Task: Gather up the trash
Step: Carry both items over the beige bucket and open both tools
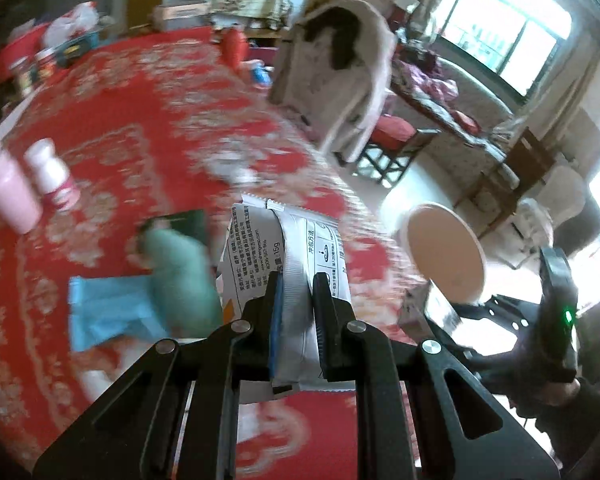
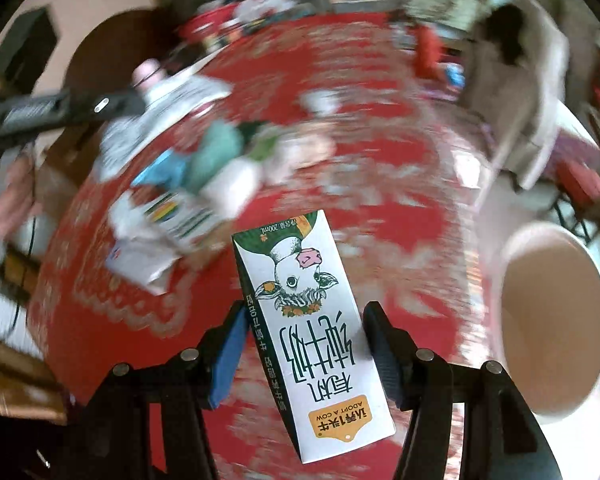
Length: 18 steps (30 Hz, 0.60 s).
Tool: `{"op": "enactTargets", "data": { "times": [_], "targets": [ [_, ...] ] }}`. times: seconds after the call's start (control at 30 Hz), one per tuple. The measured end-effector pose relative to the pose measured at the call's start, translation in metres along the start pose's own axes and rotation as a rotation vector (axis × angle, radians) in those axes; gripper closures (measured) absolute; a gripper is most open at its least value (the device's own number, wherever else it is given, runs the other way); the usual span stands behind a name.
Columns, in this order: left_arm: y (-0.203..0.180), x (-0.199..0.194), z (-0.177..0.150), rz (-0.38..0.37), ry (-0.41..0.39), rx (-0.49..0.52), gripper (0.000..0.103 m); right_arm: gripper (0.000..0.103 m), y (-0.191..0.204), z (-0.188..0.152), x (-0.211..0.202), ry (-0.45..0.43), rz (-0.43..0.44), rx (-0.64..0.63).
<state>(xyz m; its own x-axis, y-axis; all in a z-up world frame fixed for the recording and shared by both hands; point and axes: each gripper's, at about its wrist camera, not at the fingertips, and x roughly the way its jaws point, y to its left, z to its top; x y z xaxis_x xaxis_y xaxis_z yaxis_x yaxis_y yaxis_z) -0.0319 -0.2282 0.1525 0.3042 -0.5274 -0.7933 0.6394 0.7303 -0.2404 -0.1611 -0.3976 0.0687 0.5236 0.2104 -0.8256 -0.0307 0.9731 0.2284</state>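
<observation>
1. Red flowery tablecloth (image 2: pixel 380 128) is showing under both my grippers.
2. My left gripper (image 1: pixel 294 280) is squeezing a thin silver paper packet (image 1: pixel 296 240), light and floppy, standing up.
3. My right gripper (image 2: pixel 306 320) is clamping a stiff, light white cow milk carton (image 2: pixel 308 320) by its sides, long way pointing away from me.
4. Nearby, a round pink bin (image 2: pixel 556 320) is waiting.

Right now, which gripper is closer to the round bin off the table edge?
Right. The right gripper, shut on the milk carton, has the bin just beside it. The left gripper, pinching the sachet, sits further over the table, with the right gripper between.
</observation>
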Motion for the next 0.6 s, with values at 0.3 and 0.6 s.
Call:
{"op": "enactTargets", "data": {
  "times": [0.3,0.6],
  "targets": [
    [-0.134,0.077,0.012,-0.114,0.067,0.07,0.091,0.046,-0.119,-0.014,-0.038,-0.02,-0.128,0.203],
    [-0.21,0.156,0.016,-0.171,0.115,0.054,0.09,0.046,-0.221,-0.038,-0.037,0.046,-0.19,0.435]
  ]
}}
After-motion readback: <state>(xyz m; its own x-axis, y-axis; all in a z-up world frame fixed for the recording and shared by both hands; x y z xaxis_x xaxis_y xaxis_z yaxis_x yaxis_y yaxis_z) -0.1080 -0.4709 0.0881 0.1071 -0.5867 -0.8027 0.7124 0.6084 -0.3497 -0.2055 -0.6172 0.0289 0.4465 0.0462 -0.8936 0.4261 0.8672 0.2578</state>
